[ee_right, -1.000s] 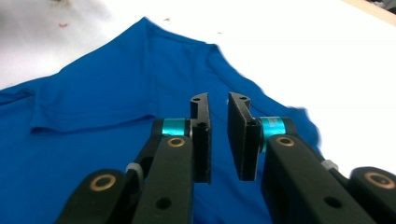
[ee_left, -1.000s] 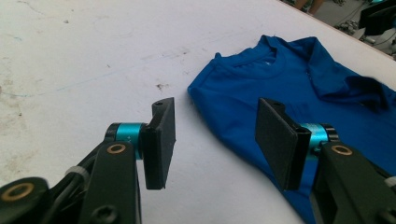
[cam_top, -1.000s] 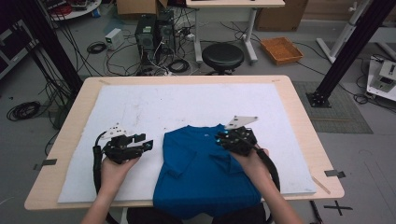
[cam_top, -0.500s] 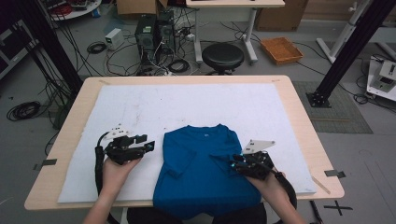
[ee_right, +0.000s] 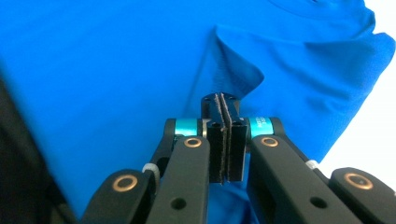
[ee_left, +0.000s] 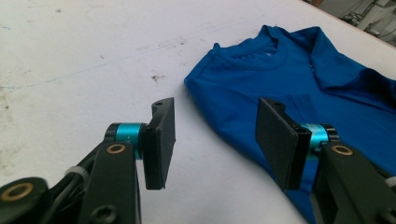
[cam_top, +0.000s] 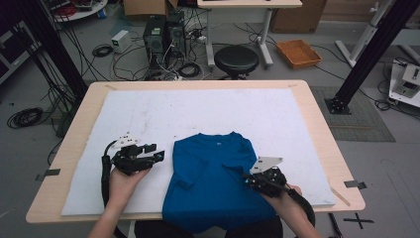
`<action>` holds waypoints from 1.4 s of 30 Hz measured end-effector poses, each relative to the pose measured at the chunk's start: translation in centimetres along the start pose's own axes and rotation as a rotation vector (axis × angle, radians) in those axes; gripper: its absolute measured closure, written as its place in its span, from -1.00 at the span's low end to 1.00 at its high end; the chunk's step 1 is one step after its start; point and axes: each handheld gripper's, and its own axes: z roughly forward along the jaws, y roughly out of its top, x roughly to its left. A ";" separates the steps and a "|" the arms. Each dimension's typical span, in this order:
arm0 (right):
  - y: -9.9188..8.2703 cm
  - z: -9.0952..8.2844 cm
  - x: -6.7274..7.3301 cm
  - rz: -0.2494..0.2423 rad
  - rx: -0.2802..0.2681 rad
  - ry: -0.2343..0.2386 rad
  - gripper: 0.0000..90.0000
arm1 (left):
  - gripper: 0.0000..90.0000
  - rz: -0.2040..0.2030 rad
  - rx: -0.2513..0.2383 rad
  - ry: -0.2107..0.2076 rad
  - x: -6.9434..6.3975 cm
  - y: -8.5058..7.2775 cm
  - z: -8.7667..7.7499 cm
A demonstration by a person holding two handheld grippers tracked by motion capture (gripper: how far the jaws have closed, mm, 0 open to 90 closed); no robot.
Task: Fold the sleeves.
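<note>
Shirt: a blue T-shirt lies flat on the white mat, collar away from the person, hem hanging over the near edge of the table. Its left sleeve is folded in over the body; the right sleeve is also drawn inward.

Left gripper: the left gripper is held low over the mat just beside the shirt's left side, pointing at it. Its jaws are spread, with bare mat and the shirt's edge showing between them in the left gripper view; the pads touch no cloth.

Right gripper: the right gripper sits at the shirt's right side, near the hem. In the right gripper view its jaws are pressed together, having just been closing, and a ridge of blue cloth rises right at their tips. A fold seems caught between the pads, though the pinched bit itself is too thin to see clearly.

Hands: the left hand and right hand come in from the near edge, each holding its gripper.
</note>
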 end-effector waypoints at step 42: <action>0.2 3.1 -11.8 0.378 -0.106 -0.175 0.40 | 0.05 -0.027 0.035 0.054 -0.4 1.1 3.0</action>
